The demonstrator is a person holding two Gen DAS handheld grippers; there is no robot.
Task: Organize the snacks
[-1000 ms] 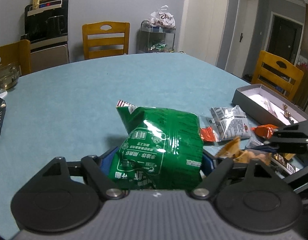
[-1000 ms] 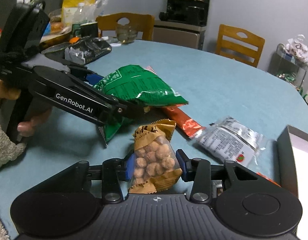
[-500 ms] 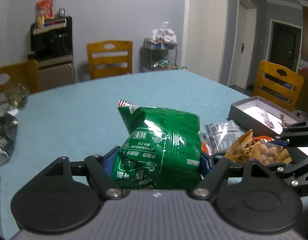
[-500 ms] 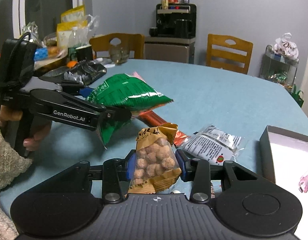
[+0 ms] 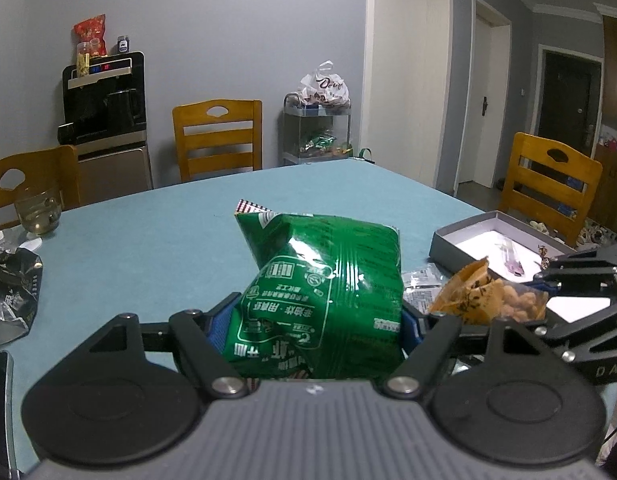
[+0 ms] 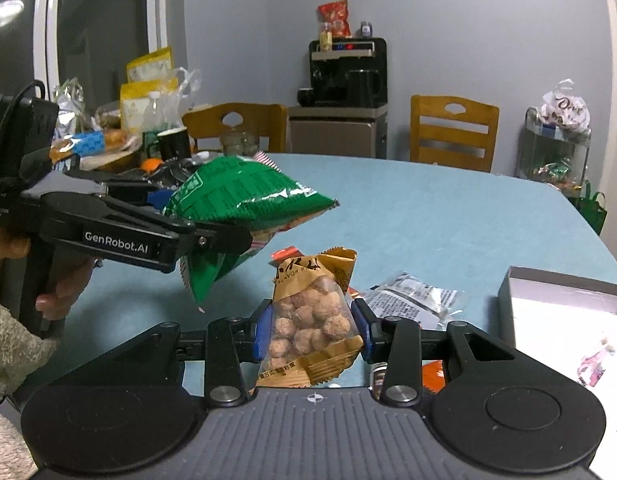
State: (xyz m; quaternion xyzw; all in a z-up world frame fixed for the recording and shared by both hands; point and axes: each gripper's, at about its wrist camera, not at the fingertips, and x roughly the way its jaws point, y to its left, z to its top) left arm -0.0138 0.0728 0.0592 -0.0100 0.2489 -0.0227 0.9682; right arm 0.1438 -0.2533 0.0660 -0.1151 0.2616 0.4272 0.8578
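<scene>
- left gripper (image 5: 320, 320): blue pads clamp both sides of the green snack bag (image 5: 324, 292). Jaws have just been closing a little, bag between them. Bag is off the table, puffed, red-checked seal edge pointing away from the camera.
- right gripper (image 6: 310, 330): jaws narrow, pads pressed on a small tan packet of round nut snacks (image 6: 310, 320), held upright, clear of the table.
- In the right wrist view the left gripper (image 6: 212, 236) comes in from the left with the green snack bag (image 6: 244, 204) sticking out level, above and left of the tan packet. A hand (image 6: 56, 280) in a fuzzy sleeve holds its grip.
- In the left wrist view the tan packet (image 5: 488, 296) sits just right of the green bag, in the right gripper (image 5: 548, 292).
- Below, on the blue table (image 6: 428, 216): a silver-white snack packet (image 6: 412, 294) and an orange-red wrapper (image 6: 286, 254), both partly hidden behind the held packet and the gripper body.
- Open grey box (image 5: 496, 240) with white inside lies at the table's right edge, right of both held bags; small items inside, too small to tell.
- Left side of table: crumpled black bag (image 5: 12, 288), glass jar (image 5: 38, 210).
- Far end in the right wrist view: yellow bags, bottles, a dark cup in a clutter (image 6: 148, 120).
- Around: wooden chairs (image 5: 218, 136), black dispenser (image 5: 104, 104) on a cabinet, wire cart (image 5: 316, 128) with a plastic bag on top.
</scene>
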